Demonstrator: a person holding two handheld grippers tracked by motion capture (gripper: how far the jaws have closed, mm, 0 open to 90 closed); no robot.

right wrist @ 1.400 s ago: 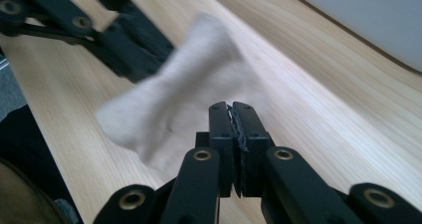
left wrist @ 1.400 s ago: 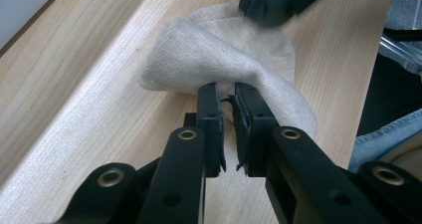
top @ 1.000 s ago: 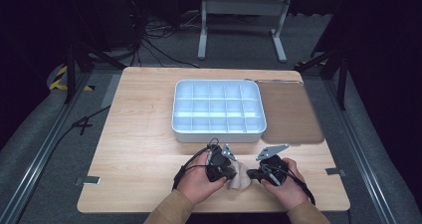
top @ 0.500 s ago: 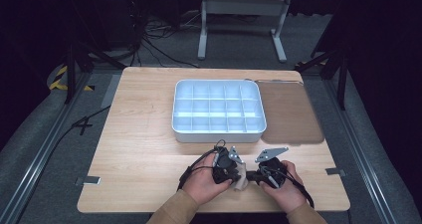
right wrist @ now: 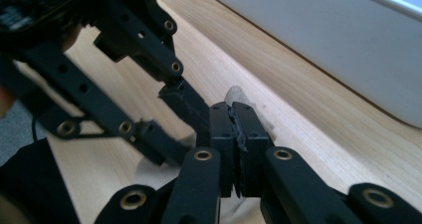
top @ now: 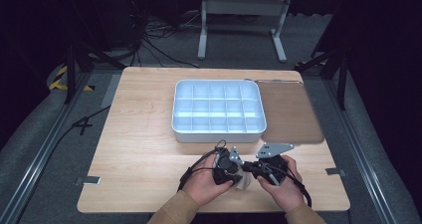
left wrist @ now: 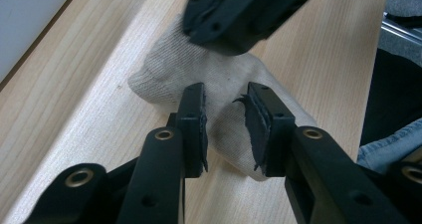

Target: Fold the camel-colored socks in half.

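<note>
Here, a small beige knitted sock (left wrist: 199, 74) is seen lying crumpled on the near part of the wooden tabletop (top: 139, 149), between the two hands, just in front of the tray. Its ribbed weave is shown clearly in the left gripper view. The left claw (left wrist: 226, 127) has just been spreading and stands parted, with the sock between its pads but not pressed. The right claw (right wrist: 232, 129) is pressed together, apparently on a fold of the sock. A white compartment tray (top: 218, 132) is set at the middle of the tabletop; nothing can be made out in its compartments. A brown mat (top: 291, 112) is laid just right of it.
</note>
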